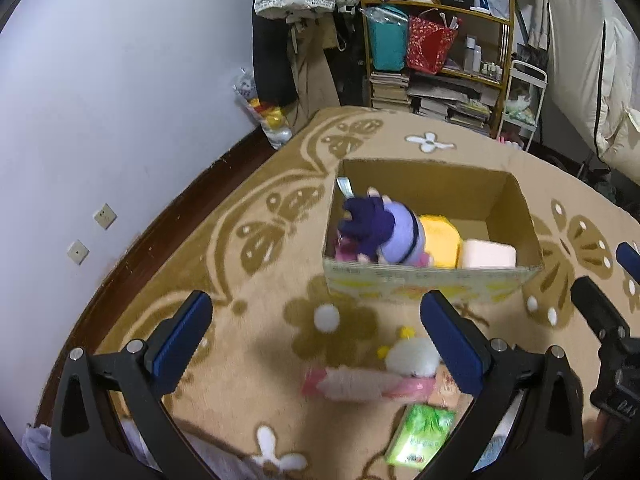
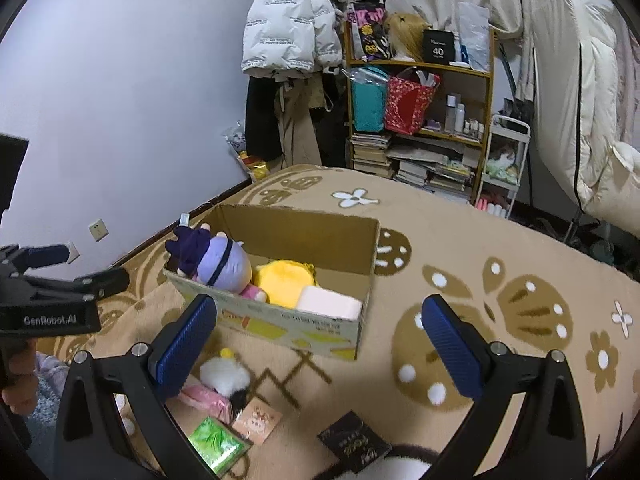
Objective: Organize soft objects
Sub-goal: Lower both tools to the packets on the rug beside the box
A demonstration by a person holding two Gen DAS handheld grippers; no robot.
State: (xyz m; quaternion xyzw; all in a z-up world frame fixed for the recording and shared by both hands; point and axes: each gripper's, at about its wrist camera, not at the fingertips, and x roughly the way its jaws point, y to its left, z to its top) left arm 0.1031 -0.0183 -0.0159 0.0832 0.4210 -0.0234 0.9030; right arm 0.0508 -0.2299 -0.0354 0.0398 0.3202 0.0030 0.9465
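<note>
Fingers of the left gripper [image 1: 316, 344] and the right gripper [image 2: 320, 344] are held wide, nothing between them. Nearest the left gripper, a white plush [image 1: 410, 356] is seen on the blanket [image 1: 256, 240], ahead and slightly right of centre, its long axis judged crosswise. Beyond it, the cardboard box [image 1: 432, 276] is noted holding a purple doll [image 1: 384, 232].

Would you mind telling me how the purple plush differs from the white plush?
The purple plush lies inside the cardboard box; the white plush lies on the blanket in front of it. The purple plush has dark purple hair and a dark band across its head; the white plush has small yellow tufts. The purple one looks larger. Neither is being held.
</note>
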